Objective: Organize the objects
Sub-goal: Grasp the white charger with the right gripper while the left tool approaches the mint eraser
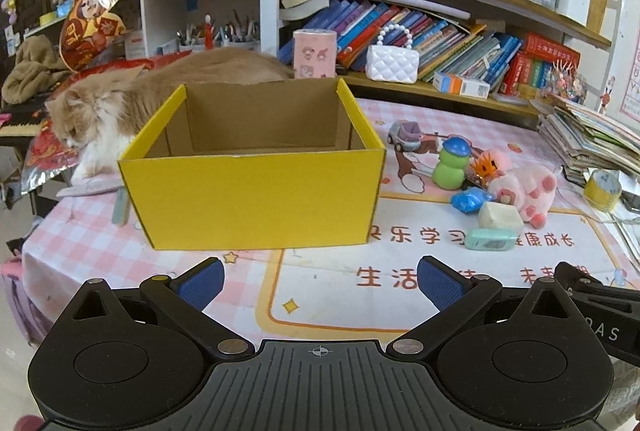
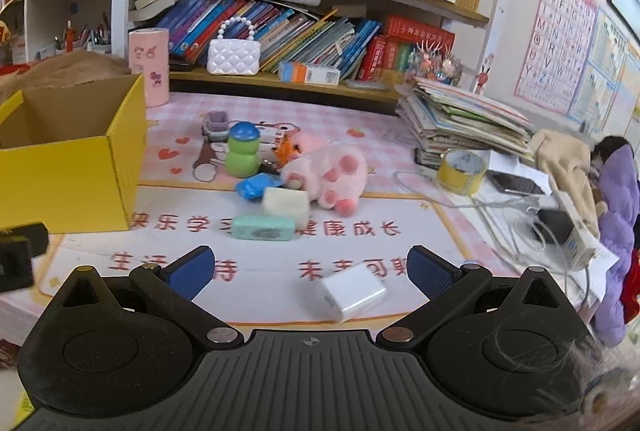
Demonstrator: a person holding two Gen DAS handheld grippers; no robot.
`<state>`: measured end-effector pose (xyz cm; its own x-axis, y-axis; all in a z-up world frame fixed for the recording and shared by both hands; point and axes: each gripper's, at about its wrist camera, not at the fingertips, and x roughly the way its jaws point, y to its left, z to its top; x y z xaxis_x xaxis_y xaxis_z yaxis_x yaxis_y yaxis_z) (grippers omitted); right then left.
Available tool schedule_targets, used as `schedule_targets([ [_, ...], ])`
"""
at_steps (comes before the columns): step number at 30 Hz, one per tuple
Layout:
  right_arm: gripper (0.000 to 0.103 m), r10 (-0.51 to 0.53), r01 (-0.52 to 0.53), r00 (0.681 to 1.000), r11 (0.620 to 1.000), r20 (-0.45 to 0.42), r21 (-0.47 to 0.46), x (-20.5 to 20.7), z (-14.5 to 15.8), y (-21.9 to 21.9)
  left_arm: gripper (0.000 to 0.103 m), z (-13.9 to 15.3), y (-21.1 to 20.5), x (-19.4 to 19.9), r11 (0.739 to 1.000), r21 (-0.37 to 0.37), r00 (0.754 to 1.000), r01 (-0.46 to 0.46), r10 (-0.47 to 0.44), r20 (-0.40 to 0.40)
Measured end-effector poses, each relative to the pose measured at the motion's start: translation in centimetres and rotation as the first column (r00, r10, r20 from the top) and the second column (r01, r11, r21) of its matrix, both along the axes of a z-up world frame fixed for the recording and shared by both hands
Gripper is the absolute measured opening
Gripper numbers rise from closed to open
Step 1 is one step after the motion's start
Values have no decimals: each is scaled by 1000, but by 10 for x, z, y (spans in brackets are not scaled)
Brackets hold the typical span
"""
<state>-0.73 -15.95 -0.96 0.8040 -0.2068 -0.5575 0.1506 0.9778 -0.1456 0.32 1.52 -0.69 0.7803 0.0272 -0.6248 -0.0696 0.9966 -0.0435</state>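
Jaws of the left gripper [image 1: 320, 285] gape wide and empty before the empty yellow box [image 1: 256, 187]; the cat [image 1: 120, 111] lying against it might shift it. From the right wrist, the right gripper [image 2: 310, 271] is equally spread and empty over the white charger [image 2: 354, 296], and a hasty pinch may skid it off, the toy heap [image 2: 296, 183] lying beyond.

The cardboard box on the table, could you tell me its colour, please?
The box is yellow outside, plain brown inside; left wrist view.
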Motion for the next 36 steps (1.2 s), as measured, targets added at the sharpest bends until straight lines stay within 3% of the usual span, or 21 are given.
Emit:
schedule_targets([
  [9, 103, 21, -17, 999, 997, -49, 78, 13, -11, -32, 103, -8, -25, 12, 1000, -23, 999, -8, 7, -45],
  [14, 103, 57, -40, 995, 979, -80, 201, 24, -20, -62, 103, -10, -47, 18, 1000, 16, 999, -18, 19, -43],
  [16, 103, 49, -28, 993, 982, -111, 188, 31, -23, -70, 103, -12, -56, 21, 1000, 25, 998, -15, 17, -60],
  [18, 99, 35, -13, 987, 990, -156, 140, 39, -30, -75, 103, -15, -62, 24, 1000, 4, 997, -7, 7, -79],
  [21, 83, 111, -86, 974, 987, -196, 133, 49, -41, -84, 103, -19, -71, 26, 1000, -10, 995, -21, 20, -102],
  [25, 81, 183, -158, 958, 979, -220, 128, 57, -56, -94, 103, -22, -81, 31, 998, 19, 990, -60, 62, -130],
  [31, 52, 282, -243, 920, 955, -271, 169, 74, -71, -101, 103, -29, -92, 36, 996, -16, 980, -93, 89, -176],
  [36, 51, 347, -312, 907, 934, -239, 174, 79, -68, -111, 103, -32, -104, 45, 992, -67, 980, -105, 92, -174],
])
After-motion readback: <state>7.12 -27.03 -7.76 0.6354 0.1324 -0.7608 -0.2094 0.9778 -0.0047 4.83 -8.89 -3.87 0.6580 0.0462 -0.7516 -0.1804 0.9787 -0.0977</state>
